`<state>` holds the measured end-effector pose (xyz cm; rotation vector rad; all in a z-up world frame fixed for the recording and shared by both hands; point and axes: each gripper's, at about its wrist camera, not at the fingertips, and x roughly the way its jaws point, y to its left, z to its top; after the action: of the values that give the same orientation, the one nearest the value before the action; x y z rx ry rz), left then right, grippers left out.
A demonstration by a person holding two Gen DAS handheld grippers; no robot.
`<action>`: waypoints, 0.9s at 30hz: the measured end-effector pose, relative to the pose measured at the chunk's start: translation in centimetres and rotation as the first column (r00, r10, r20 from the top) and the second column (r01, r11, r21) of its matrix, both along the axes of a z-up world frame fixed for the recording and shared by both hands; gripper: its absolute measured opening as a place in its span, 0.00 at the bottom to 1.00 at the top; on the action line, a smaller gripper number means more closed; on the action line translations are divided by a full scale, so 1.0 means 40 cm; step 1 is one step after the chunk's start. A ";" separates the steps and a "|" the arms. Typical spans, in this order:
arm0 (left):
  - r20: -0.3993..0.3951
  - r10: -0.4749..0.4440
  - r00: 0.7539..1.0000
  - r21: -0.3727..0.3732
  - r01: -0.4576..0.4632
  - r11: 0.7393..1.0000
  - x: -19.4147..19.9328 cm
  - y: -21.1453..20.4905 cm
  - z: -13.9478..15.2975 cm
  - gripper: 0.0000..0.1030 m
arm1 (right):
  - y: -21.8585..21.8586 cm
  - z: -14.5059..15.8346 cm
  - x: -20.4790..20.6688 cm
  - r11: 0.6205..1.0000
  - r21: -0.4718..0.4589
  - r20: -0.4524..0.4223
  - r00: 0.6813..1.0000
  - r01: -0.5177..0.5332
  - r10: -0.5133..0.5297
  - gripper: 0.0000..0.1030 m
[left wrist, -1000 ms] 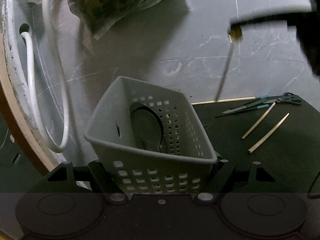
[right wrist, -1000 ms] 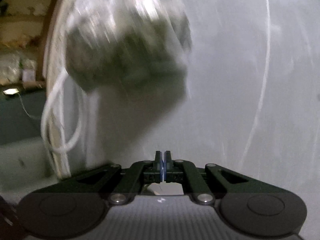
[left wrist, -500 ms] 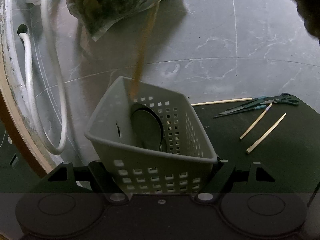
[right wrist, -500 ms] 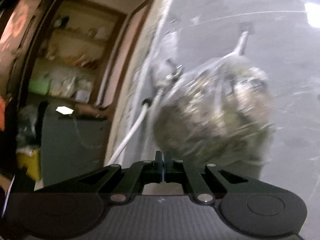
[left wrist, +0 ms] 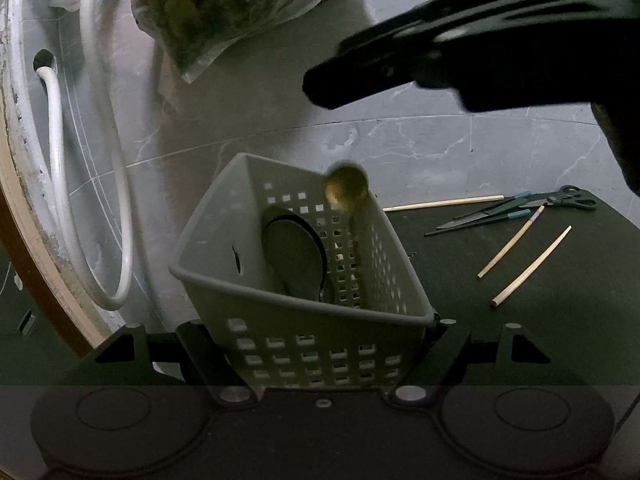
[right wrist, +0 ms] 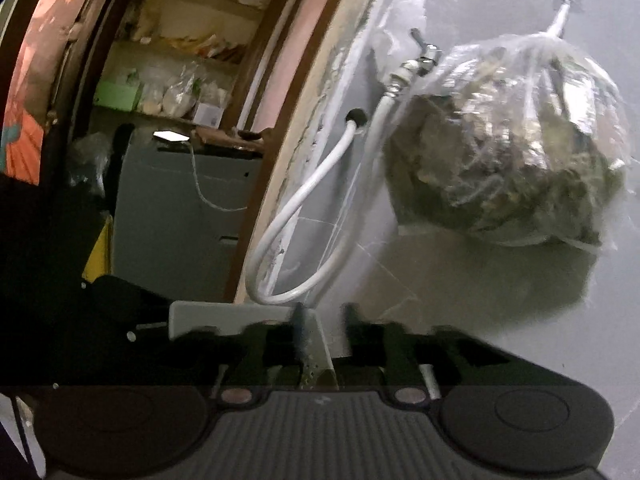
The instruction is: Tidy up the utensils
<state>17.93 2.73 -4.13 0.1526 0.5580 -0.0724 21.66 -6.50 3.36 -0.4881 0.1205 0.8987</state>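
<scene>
My left gripper (left wrist: 316,332) is shut on the near wall of a grey perforated basket (left wrist: 224,256), held tilted. A black flat utensil (left wrist: 292,256) leans inside it. A brass spoon (left wrist: 346,190), blurred, stands in the basket's right corner with its bowl up, free of any finger. My right gripper (left wrist: 320,88) hangs above and to the right of the basket. In the right wrist view, the right gripper (right wrist: 325,320) has its jaws opening, with nothing between them and the basket's rim (right wrist: 232,320) just below.
On the black mat (left wrist: 520,320) to the right lie three wooden chopsticks (left wrist: 512,242), scissors (left wrist: 568,200) and a knife (left wrist: 480,216). A plastic bag of dried greens (left wrist: 240,4) hangs on the grey tiled wall. A white hose (left wrist: 120,216) loops at the left.
The right gripper swept left from the mat side to above the basket carrying the brass spoon. Its jaws parted, and the spoon now stands in the basket. The left gripper and basket stayed still.
</scene>
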 end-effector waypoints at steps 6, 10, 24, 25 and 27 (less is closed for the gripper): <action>-0.001 0.006 1.000 0.002 -0.006 1.000 0.002 -0.001 0.001 0.77 | -0.078 0.023 0.030 0.990 0.058 0.026 0.991 0.130 -0.132 0.76; -0.006 0.016 1.000 0.004 -0.016 1.000 -0.001 -0.003 0.002 0.77 | -0.145 -0.004 0.069 0.955 0.059 0.016 0.956 0.292 -0.293 0.98; -0.028 0.097 0.995 0.013 -0.097 0.995 0.002 -0.022 0.006 0.77 | -0.237 -0.292 0.223 0.916 -0.238 -0.140 0.922 0.324 -0.362 1.00; -0.031 0.105 0.994 0.018 -0.104 0.994 0.004 -0.025 0.006 0.77 | -0.238 -0.308 0.236 0.922 -0.245 -0.143 0.930 0.300 -0.340 0.99; -0.037 0.120 0.992 0.025 -0.119 0.993 0.006 -0.032 0.008 0.77 | -0.228 -0.329 0.260 0.929 -0.269 -0.135 0.945 0.253 -0.297 0.99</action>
<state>18.18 1.44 -3.81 0.1399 0.6057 0.0477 32.07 -15.61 -9.81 -0.6081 0.4557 0.6488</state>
